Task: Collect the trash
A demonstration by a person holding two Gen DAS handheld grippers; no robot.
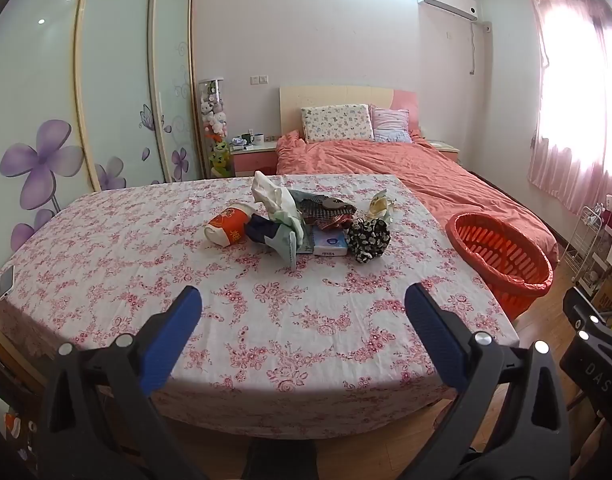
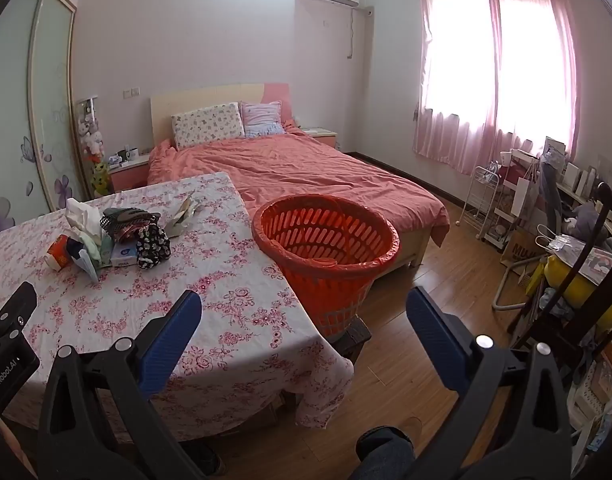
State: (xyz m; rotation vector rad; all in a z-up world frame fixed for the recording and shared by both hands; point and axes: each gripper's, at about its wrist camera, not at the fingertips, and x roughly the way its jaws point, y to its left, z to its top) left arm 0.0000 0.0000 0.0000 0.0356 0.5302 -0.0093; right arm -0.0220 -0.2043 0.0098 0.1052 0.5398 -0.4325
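A pile of trash point(image 1: 301, 220) lies in the middle of a table with a pink floral cloth point(image 1: 225, 312): an orange paper cup point(image 1: 229, 226), white crumpled paper point(image 1: 271, 196), a tissue pack point(image 1: 332, 244), a black-and-white floral cloth point(image 1: 368, 238) and wrappers. The pile also shows in the right wrist view point(image 2: 113, 236). An orange basket point(image 1: 502, 256) lined with an orange bag stands by the table's right side, seen too in the right wrist view point(image 2: 326, 248). My left gripper point(image 1: 301, 312) is open and empty over the table's near part. My right gripper point(image 2: 303, 312) is open and empty near the basket.
A phone point(image 1: 6, 282) lies at the table's left edge. A bed with a salmon cover point(image 2: 297, 172) stands behind. A white rack point(image 2: 486, 204) and cluttered shelves point(image 2: 578, 264) line the right side. A wardrobe point(image 1: 117, 92) is at left. The floor is wood point(image 2: 406, 360).
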